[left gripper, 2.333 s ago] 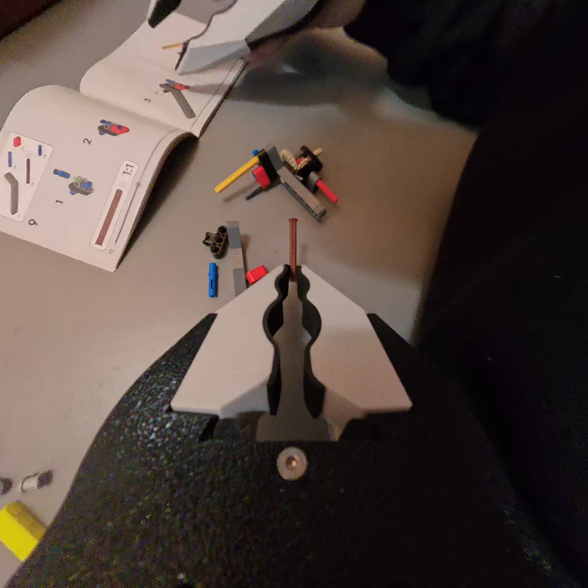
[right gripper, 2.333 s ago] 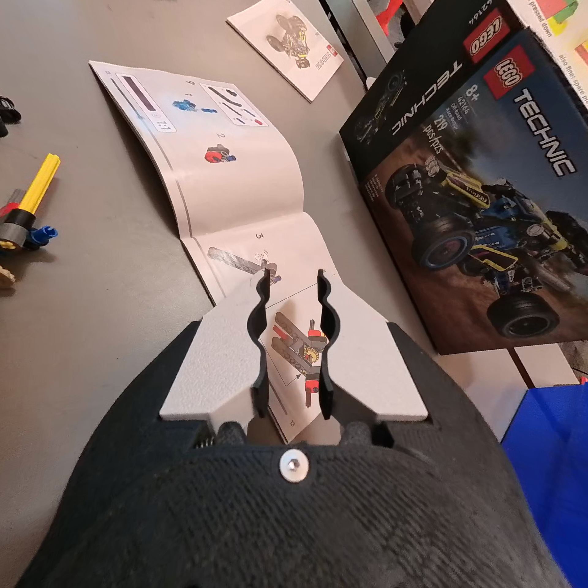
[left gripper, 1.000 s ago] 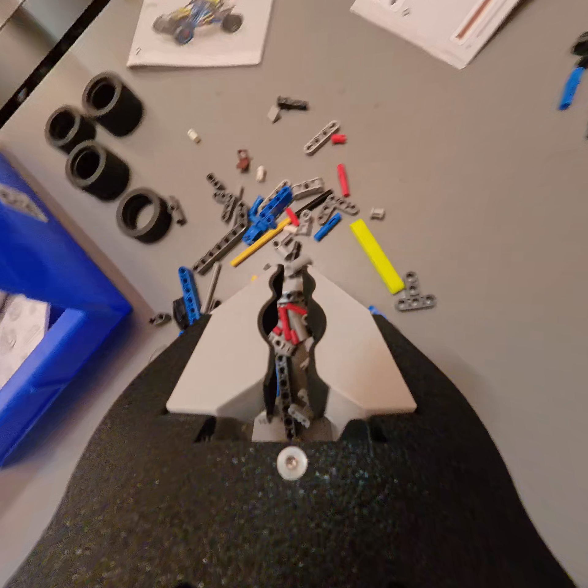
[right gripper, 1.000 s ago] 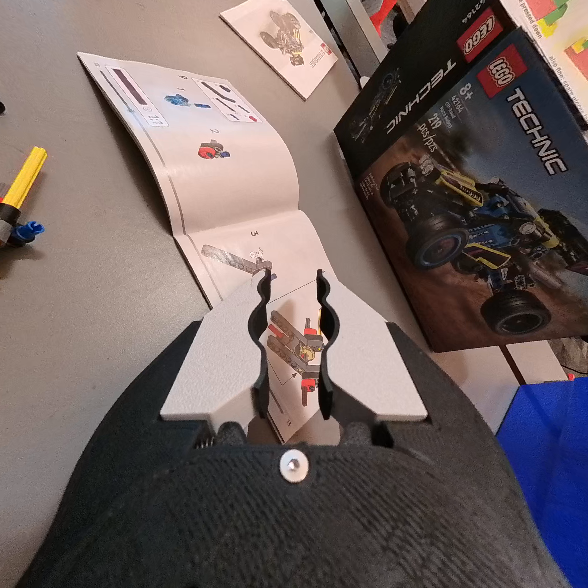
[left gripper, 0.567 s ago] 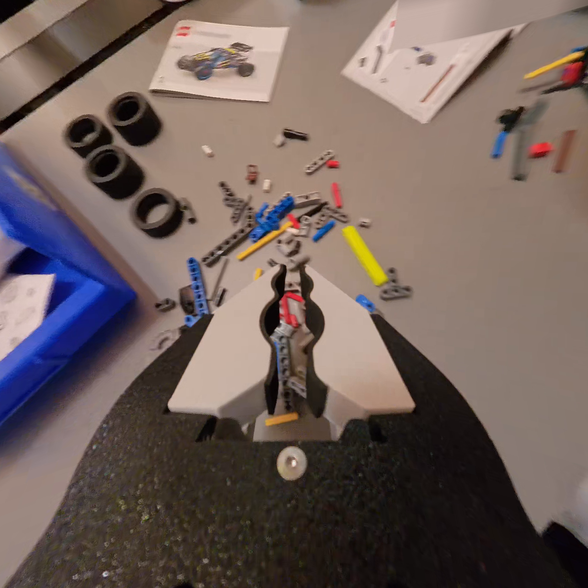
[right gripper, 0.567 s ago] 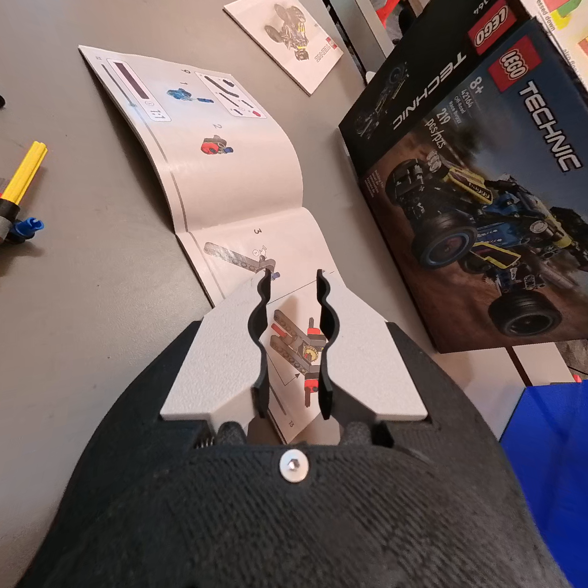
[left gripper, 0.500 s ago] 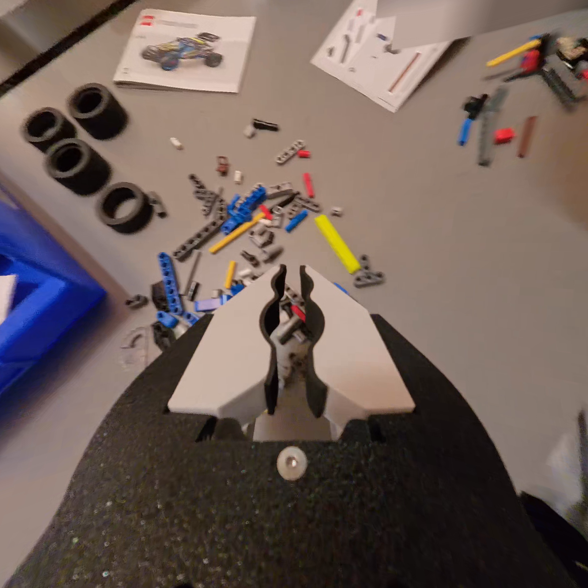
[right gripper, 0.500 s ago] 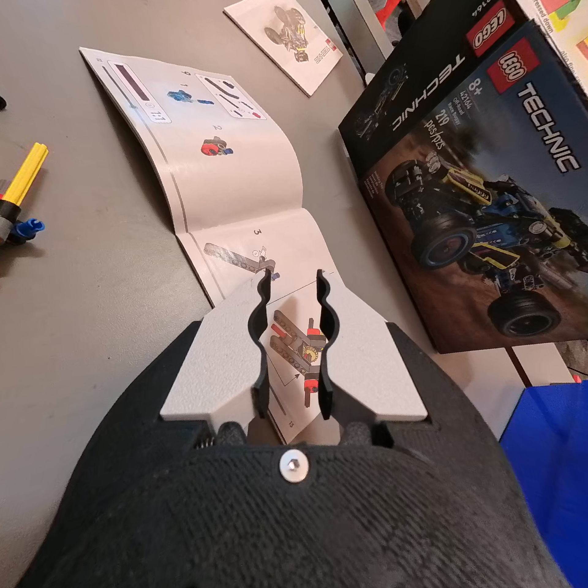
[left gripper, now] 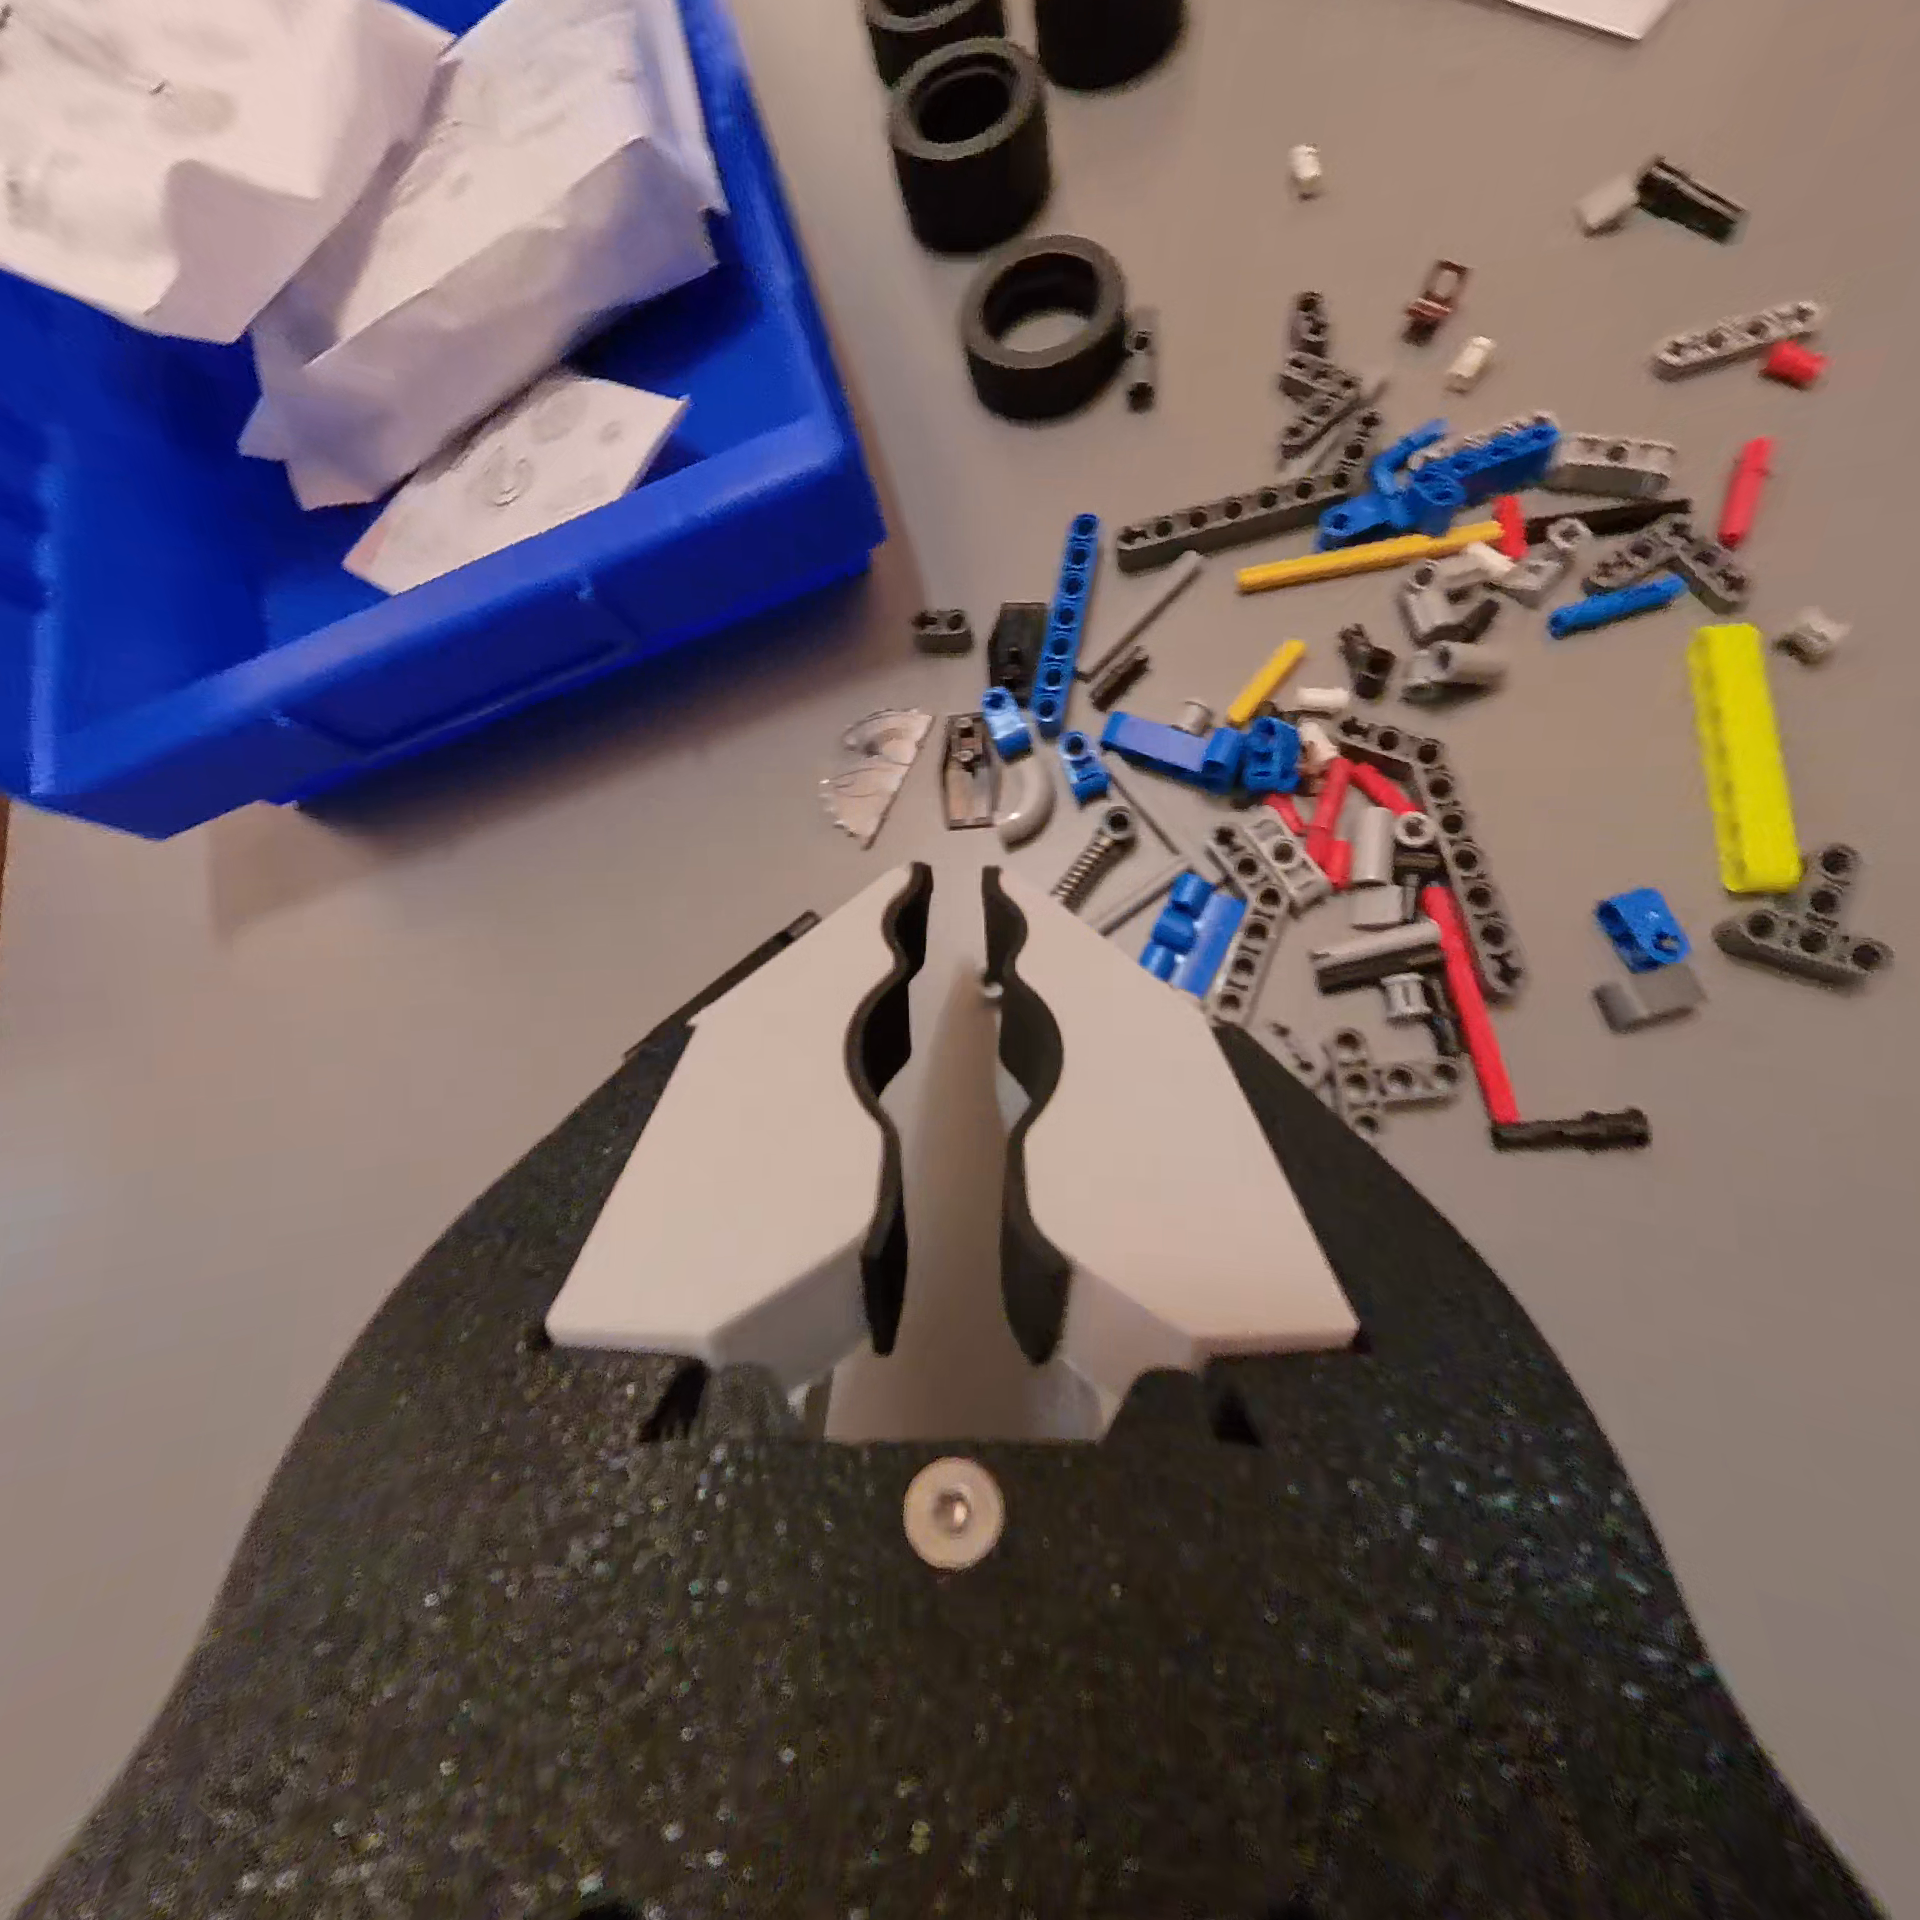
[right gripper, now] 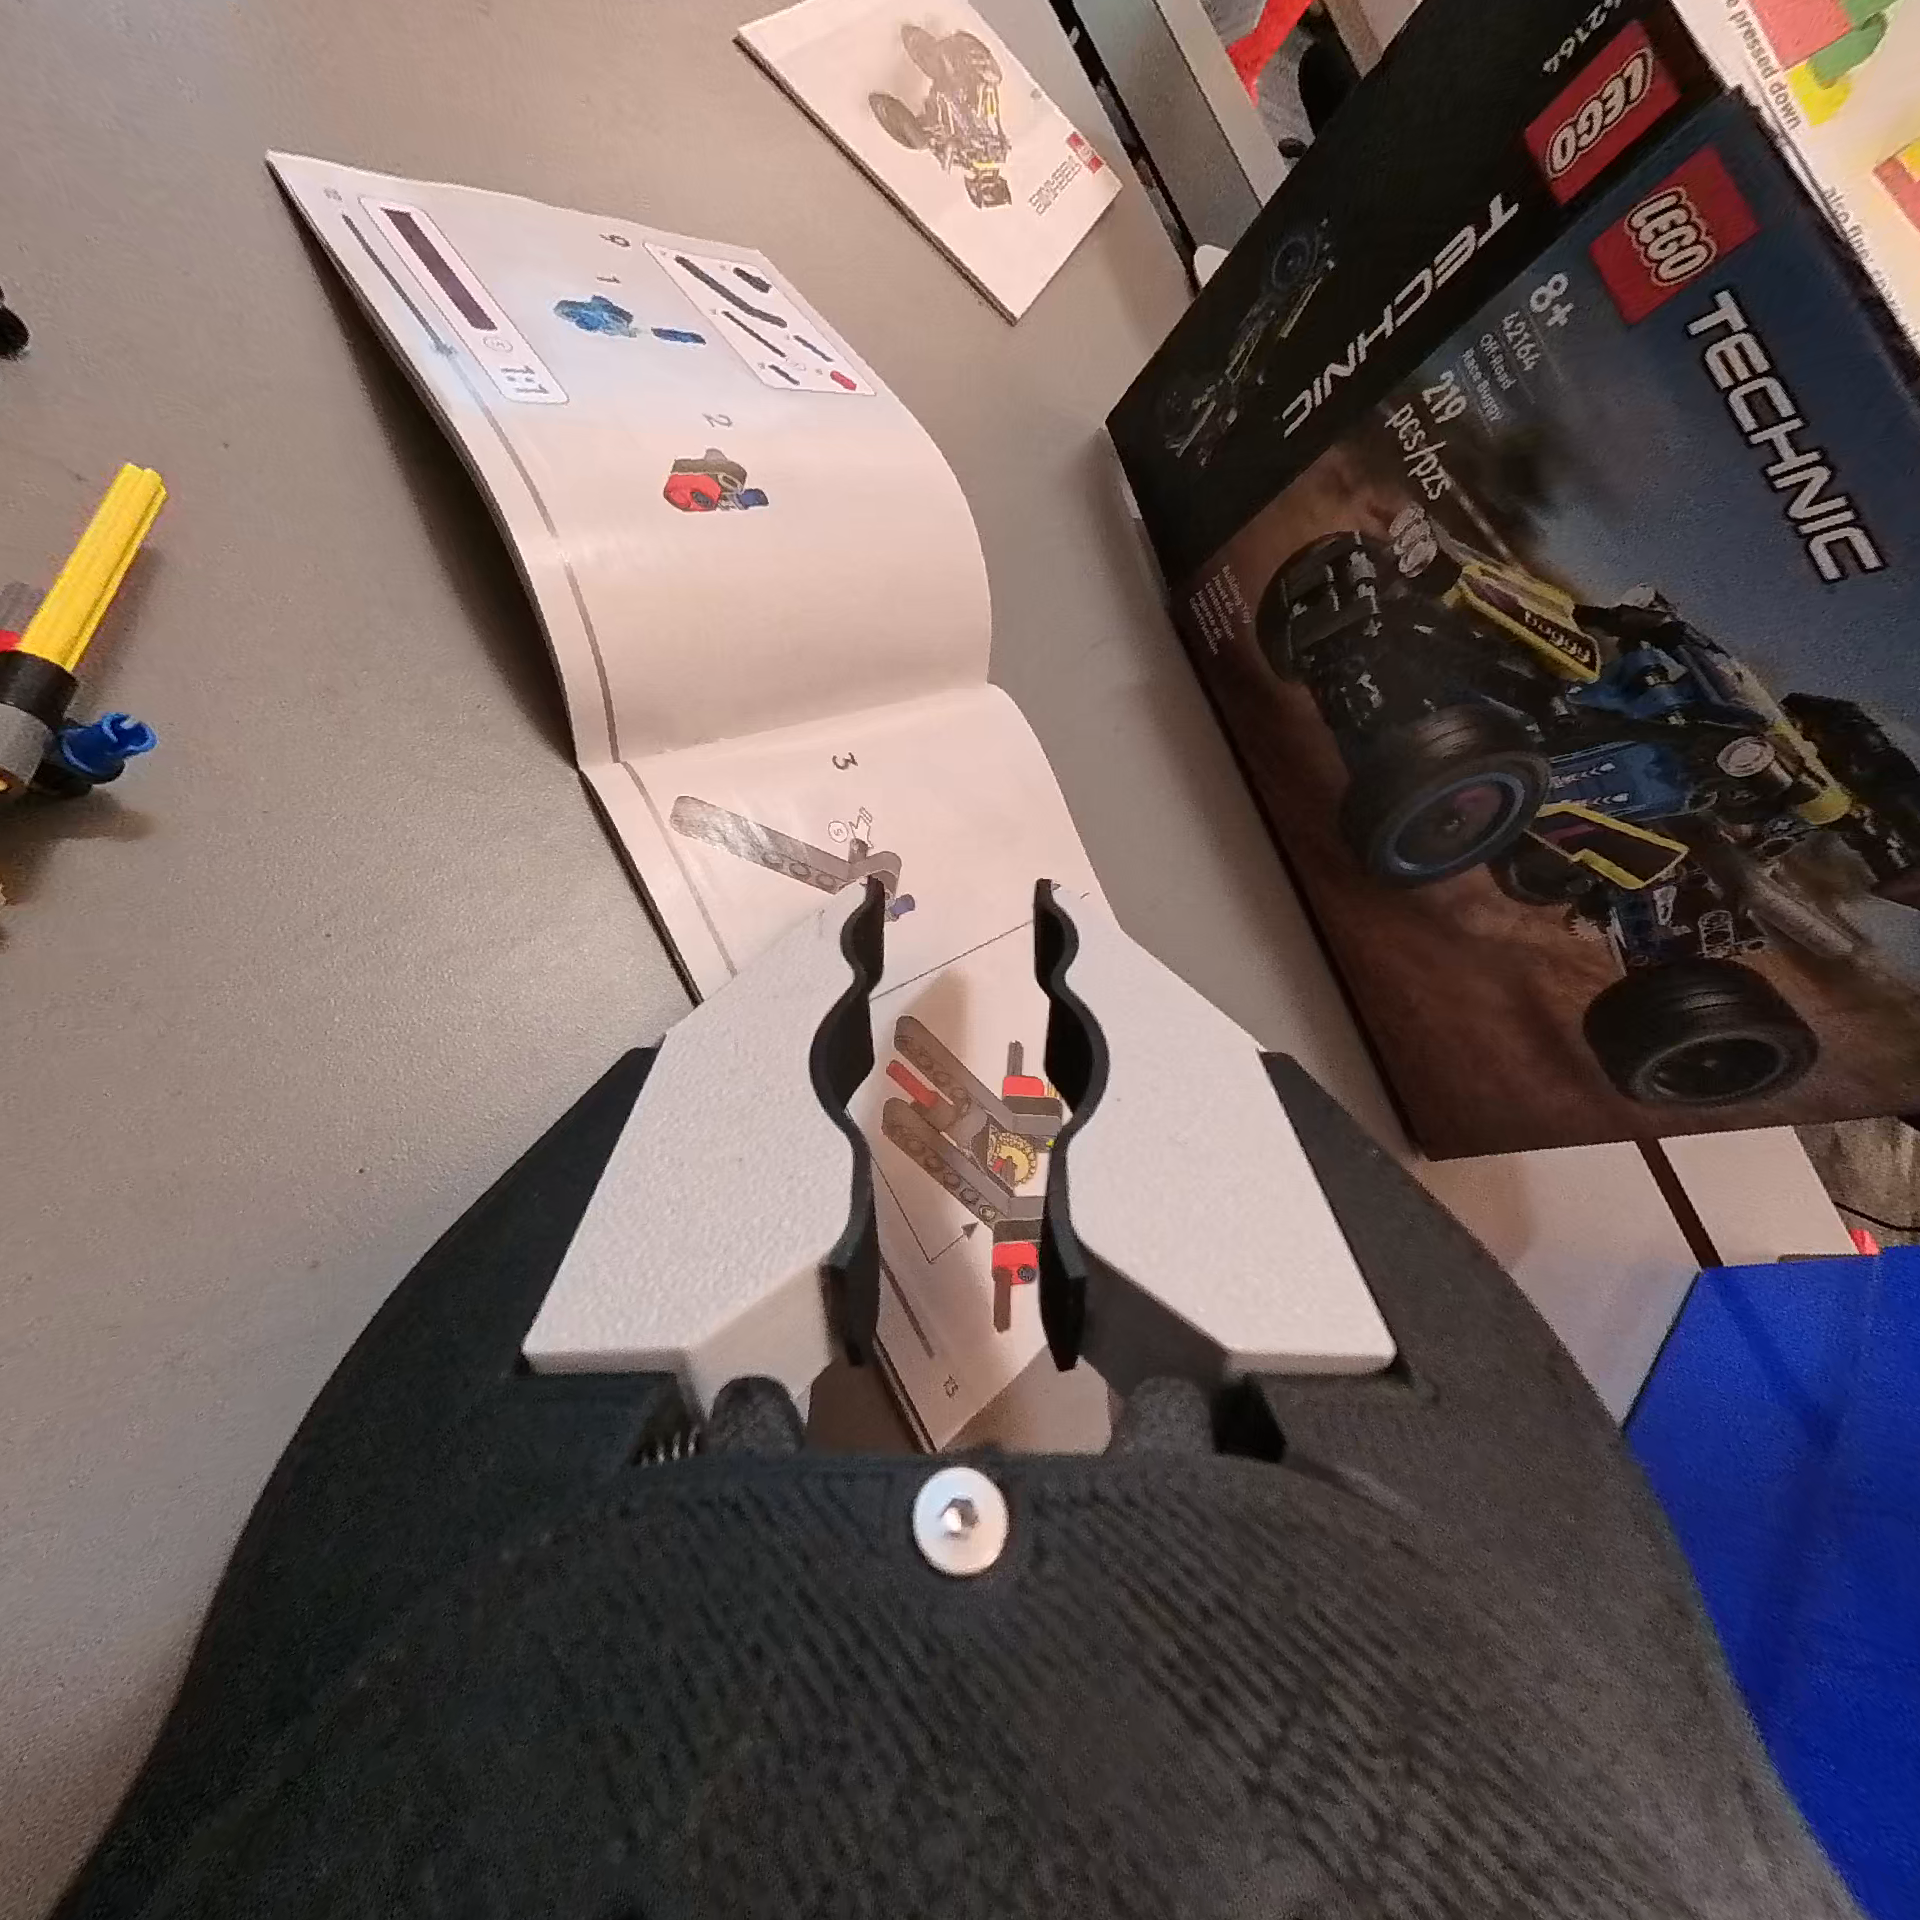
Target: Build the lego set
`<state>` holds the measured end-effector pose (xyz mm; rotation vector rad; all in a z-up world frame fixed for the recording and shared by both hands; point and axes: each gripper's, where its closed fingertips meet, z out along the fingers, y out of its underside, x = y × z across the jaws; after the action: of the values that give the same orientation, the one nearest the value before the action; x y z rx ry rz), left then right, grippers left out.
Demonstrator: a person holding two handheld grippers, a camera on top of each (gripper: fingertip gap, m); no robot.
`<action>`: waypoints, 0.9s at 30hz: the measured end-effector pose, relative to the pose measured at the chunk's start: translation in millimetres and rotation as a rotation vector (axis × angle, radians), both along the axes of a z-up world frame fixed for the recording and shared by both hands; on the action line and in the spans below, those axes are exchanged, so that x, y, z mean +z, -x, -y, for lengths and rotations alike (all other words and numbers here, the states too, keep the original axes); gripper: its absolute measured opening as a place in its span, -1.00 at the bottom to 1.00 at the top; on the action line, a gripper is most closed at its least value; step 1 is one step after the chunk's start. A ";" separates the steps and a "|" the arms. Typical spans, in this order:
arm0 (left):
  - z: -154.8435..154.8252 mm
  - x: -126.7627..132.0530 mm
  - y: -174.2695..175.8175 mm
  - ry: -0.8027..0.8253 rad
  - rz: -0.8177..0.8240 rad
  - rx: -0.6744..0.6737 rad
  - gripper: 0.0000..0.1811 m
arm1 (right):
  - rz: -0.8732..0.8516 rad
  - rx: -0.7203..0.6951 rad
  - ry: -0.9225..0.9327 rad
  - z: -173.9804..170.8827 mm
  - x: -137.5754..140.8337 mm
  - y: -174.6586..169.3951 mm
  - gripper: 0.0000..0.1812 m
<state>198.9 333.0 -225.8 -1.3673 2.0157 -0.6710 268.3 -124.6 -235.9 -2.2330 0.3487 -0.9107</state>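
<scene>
On my left wrist view, the left gripper (left gripper: 956,883) sits at lower centre over bare grey table (left gripper: 312,1091), its tongs narrowed to a thin slot with nothing between them. The loose lego pieces (left gripper: 1382,769) are scattered across the right half of the frame, just past the tips and to their right; they are too many and too overlapped for me to count. Among them I can pick out one flat lime-yellow plate (left gripper: 1740,769) at the right edge and one long red axle (left gripper: 1470,1003) below the heap. I count three black tyres (left gripper: 1044,324) in the upper middle, one partly cut off by the frame edge. One blue bin (left gripper: 499,644) fills the upper left, holding crumpled white paper bags (left gripper: 447,239).

On my right wrist view, the right gripper (right gripper: 956,904) has its tongs spread wide and empty, hovering over the lower page of one open instruction booklet (right gripper: 727,582) in the centre. One smaller closed booklet (right gripper: 935,135) lies at the top. One lego box (right gripper: 1558,644) stands along the right side. At the left edge is one small partial assembly (right gripper: 73,644) with a yellow axle sticking up out of it. A blue container corner (right gripper: 1787,1538) shows at lower right.
</scene>
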 end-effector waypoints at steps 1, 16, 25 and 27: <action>-5.0 0.8 -0.9 0.009 0.002 0.020 -0.92 | 0.003 -0.001 0.000 0.2 0.8 -0.2 -0.71; 44.3 -15.4 -13.2 0.070 -0.070 -0.205 -0.86 | 0.007 -0.005 0.002 1.1 1.6 -0.7 -0.71; 67.5 -18.5 -18.5 0.034 -0.085 -0.303 -0.87 | -0.001 -0.013 0.005 3.3 -1.3 -2.7 -0.71; 65.0 -3.7 -25.6 0.046 -0.027 -0.283 -0.87 | 0.000 -0.015 0.006 3.7 -1.3 -3.0 -0.71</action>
<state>224.5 267.9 -229.5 -1.1307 2.2511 -0.8299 271.3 -128.3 -237.2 -2.2387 0.3636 -0.9206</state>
